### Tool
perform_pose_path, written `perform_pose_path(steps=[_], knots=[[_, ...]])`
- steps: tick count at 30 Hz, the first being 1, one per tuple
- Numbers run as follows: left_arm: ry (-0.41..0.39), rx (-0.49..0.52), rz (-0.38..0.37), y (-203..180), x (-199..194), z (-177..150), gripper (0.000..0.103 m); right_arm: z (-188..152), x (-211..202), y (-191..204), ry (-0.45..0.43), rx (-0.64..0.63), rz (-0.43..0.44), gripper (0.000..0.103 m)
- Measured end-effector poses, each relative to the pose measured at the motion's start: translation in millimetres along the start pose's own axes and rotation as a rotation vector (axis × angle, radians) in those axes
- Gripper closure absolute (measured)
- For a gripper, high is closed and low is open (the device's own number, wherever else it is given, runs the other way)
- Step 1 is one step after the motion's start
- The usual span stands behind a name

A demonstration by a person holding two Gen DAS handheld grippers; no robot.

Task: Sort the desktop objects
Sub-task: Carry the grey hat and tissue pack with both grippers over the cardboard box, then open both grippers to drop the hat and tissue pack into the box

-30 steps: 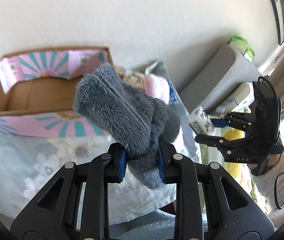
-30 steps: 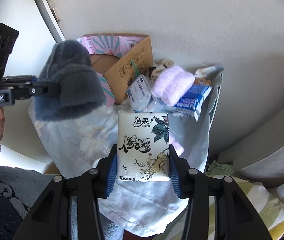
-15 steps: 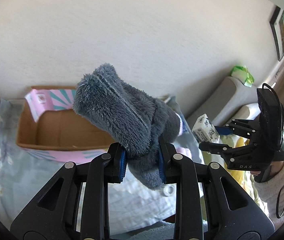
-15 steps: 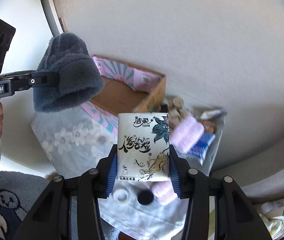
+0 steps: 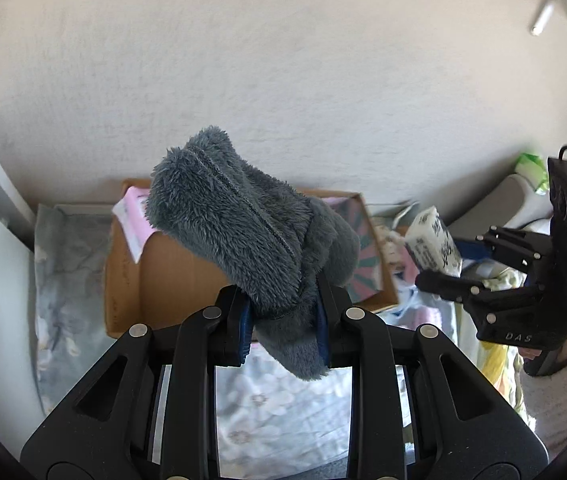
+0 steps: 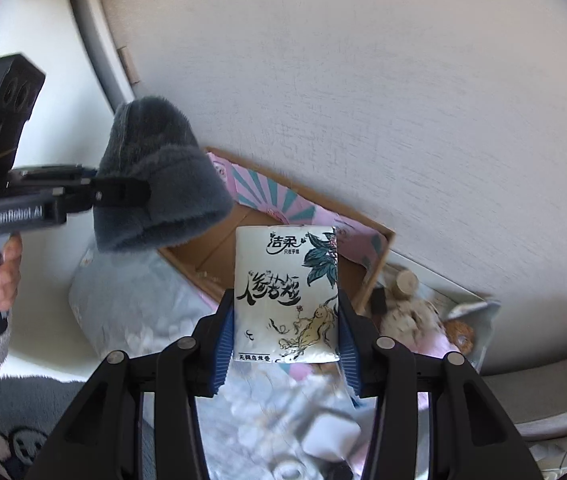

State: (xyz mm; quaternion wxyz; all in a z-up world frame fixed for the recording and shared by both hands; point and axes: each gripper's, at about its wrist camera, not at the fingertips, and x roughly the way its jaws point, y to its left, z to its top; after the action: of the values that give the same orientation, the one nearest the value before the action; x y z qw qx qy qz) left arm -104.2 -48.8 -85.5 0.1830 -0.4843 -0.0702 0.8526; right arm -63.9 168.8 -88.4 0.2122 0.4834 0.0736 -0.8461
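Note:
My left gripper [image 5: 283,320] is shut on a fluffy grey-blue sock [image 5: 243,236] and holds it in the air over the near edge of an open cardboard box [image 5: 163,280] with pink and teal flaps. My right gripper [image 6: 285,332] is shut on a white tissue pack [image 6: 285,292] with black writing and holds it above the box [image 6: 379,256]. The sock [image 6: 155,188] and left gripper [image 6: 123,196] show at the left of the right wrist view. The tissue pack [image 5: 435,240] and right gripper [image 5: 447,264] show at the right of the left wrist view.
The box stands on a table under a pale floral cloth [image 5: 283,408], against a white wall. Right of the box lie a beige plush toy [image 6: 403,312], a pink soft item and packets. Small white items [image 6: 327,436] lie on the near cloth.
Both grippers have risen and drawn back from the table, so the box now looks lower and smaller. The sock and the tissue pack stay gripped.

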Motion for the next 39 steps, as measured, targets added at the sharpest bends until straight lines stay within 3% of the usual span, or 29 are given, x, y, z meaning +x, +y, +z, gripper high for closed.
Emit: perform_pose_path(steps=[4,7,12,16,32,34,35,36,38,39], knots=[[0.136,-0.014,0.051,20.8,38.3,11.1,0.081,24.5,45.1,2.8,0.104,0.032,0.003,0.061],[0.212,-0.044,0.034,35.1,63.4,13.4,0.081,32.1,81.0,4.2,0.173,0.069,0.003,0.061],[0.269,-0.030,0.037,46.1,83.7,8.7,0.081,32.0,108.6,7.9,0.220,0.099,0.012,0.061],[0.294,-0.030,0.059,50.9,91.9,9.4,0.081,29.8,122.2,5.7,0.267,0.118,-0.005,0.061],[0.327,-0.002,0.069,50.7,104.5,12.1,0.078,14.0,130.8,7.6,0.313,0.111,-0.004,0.061],[0.347,-0.009,0.103,50.7,107.2,11.1,0.069,18.9,134.7,13.3,0.303,0.108,-0.015,0.058],[0.350,-0.011,0.116,51.7,106.2,10.6,0.050,18.5,135.8,17.5,0.302,0.115,-0.011,0.048],[0.342,-0.007,0.126,51.8,104.5,10.4,0.007,20.5,137.1,20.0,0.300,0.125,-0.007,0.028],[0.293,0.006,0.123,49.8,97.1,11.2,0.000,26.9,133.2,6.5,0.273,0.131,0.012,0.009],[0.274,0.006,0.122,49.2,93.9,11.7,0.000,26.1,128.2,3.6,0.256,0.128,0.012,0.009]])
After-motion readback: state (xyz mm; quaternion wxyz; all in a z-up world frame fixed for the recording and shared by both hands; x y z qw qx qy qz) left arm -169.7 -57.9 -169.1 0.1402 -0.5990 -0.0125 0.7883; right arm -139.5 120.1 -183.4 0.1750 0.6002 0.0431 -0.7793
